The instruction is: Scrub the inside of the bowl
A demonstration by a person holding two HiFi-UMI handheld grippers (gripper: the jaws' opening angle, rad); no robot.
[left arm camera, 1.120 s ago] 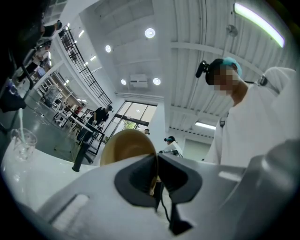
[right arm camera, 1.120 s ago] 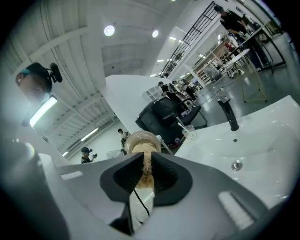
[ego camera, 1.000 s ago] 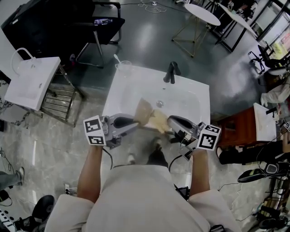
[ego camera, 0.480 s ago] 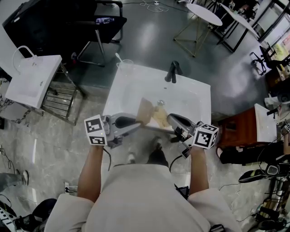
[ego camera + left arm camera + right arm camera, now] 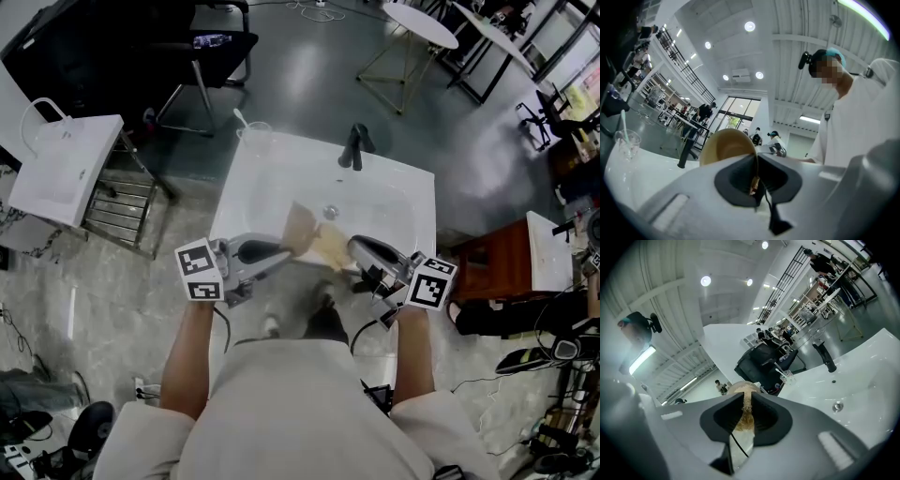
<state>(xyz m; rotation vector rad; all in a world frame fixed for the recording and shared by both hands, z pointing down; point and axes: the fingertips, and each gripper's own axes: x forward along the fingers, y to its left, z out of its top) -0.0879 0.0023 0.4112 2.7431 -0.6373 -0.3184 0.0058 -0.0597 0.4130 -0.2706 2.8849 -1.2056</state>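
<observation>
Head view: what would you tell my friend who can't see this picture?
Seen from above, a person at a white sink grips a tan bowl with the left gripper and a tan scrubber with the right gripper, over the basin.

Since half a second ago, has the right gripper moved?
Yes. The right gripper has pulled back slightly from the sink drain, toward the person, with the scrub pad between its jaws.
</observation>
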